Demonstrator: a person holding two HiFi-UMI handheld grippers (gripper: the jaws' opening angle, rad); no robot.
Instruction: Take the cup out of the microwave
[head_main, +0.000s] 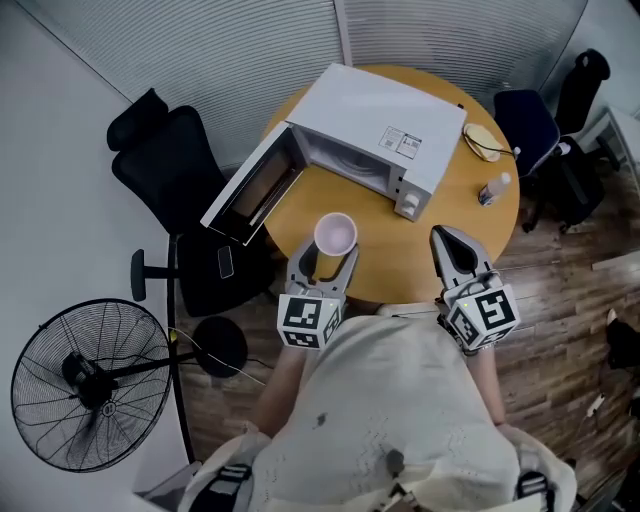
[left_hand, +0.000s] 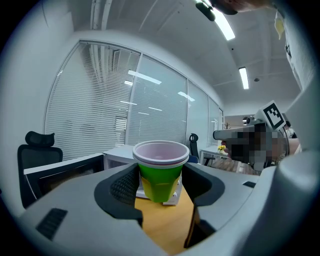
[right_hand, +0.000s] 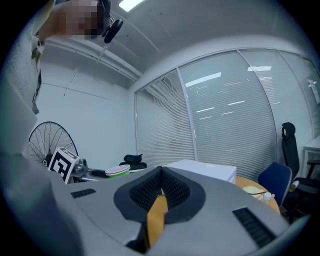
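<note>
1. Head view: we hold the left claw (head_main: 326, 260) clamped on the green, pale-rimmed cup (head_main: 335, 235), upright above the near edge of the round wooden surface (head_main: 395, 255).
2. Behind the cup, our microwave (head_main: 370, 130) stands with its door (head_main: 250, 190) swung open; the cup is outside it.
3. Left gripper view shows us both pads pressed against the cup's sides.
4. We keep the right claw (head_main: 447, 240) pinched together with nothing between its pads, beside the left one.
</note>
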